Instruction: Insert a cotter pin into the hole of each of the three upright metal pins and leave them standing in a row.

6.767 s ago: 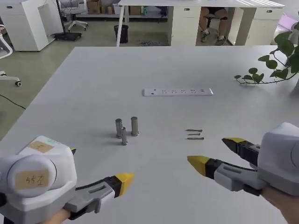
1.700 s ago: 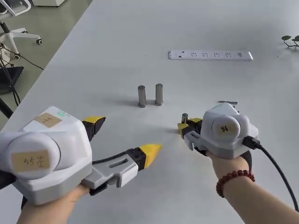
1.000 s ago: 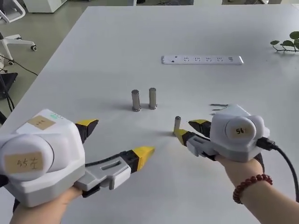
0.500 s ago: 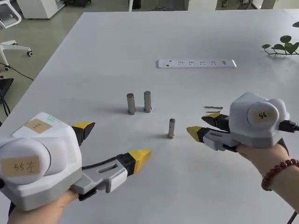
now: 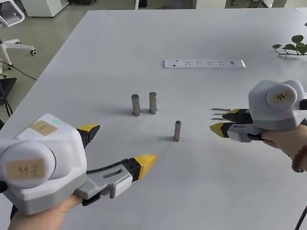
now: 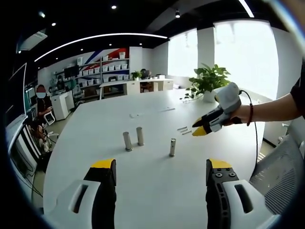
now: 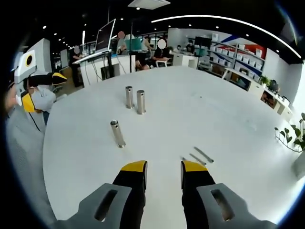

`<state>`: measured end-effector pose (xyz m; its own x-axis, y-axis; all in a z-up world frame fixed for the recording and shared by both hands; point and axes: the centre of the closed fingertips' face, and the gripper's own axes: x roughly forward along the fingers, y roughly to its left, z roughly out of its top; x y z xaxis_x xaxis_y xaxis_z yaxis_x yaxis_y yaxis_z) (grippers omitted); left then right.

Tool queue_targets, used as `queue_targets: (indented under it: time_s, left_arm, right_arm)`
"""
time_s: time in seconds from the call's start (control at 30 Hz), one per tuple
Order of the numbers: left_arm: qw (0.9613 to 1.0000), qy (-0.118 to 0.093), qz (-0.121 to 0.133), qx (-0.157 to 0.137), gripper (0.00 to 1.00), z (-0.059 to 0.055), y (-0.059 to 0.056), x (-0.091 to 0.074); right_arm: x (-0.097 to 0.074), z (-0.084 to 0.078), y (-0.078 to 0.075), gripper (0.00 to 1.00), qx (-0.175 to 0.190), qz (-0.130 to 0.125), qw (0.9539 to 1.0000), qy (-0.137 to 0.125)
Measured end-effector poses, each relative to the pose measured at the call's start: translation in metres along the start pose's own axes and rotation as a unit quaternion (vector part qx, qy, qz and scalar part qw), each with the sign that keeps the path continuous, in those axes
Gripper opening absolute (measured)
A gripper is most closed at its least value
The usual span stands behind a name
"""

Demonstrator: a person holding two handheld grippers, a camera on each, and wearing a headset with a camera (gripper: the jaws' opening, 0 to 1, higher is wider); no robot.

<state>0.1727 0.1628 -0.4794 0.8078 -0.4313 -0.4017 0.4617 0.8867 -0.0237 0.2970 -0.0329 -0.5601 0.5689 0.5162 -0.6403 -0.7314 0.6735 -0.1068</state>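
Note:
Two upright metal pins (image 5: 136, 104) (image 5: 153, 102) stand side by side mid-table; a third pin (image 5: 177, 130) stands alone, nearer and to their right. Several cotter pins (image 5: 220, 114) lie flat on the table further right. My right gripper (image 5: 225, 120) hovers open and empty with its tips just beside the cotter pins (image 7: 198, 156). In its own view the lone pin (image 7: 116, 133) stands left of its jaws. My left gripper (image 5: 116, 147) is wide open and empty at the near left, well short of the pins (image 6: 127, 141) (image 6: 140, 136) (image 6: 173, 147).
A white power strip (image 5: 204, 63) lies across the table beyond the pins. A potted plant (image 5: 290, 47) trails in at the far right edge. The table's left edge drops to the floor, with an office chair there (image 5: 12, 14).
My right gripper has let go of the third pin, left it standing apart from the other two, and moved right to the cotter pins. The left gripper has barely moved.

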Motion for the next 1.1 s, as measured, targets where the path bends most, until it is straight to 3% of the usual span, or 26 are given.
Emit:
queue_targets:
  time_s: [0.23,0.47,0.6,0.8,1.1]
  left_arm:
    - [1.0000,0.004,0.003,-0.002,0.76,-0.003,0.002,0.002]
    - [0.9999,0.011,0.004,-0.005,0.76,-0.008,0.005,0.005]
    - [0.9999,0.012,0.003,-0.006,0.75,-0.009,0.006,0.006]
    - [0.9998,0.018,0.004,-0.008,0.75,-0.012,0.008,0.010]
    - [0.9995,0.028,0.006,-0.012,0.75,-0.019,0.011,0.014]
  right_arm:
    - [0.005,-0.009,-0.025,0.20,-0.012,-0.002,0.9994,0.031]
    - [0.012,-0.009,-0.046,0.16,-0.027,-0.003,0.9984,0.050]
    - [0.024,-0.004,-0.066,0.14,-0.033,-0.002,0.9978,0.057]
    - [0.036,-0.011,-0.067,0.11,-0.064,0.012,0.9946,0.082]
    - [0.053,-0.027,-0.072,0.09,-0.077,0.036,0.9899,0.113]
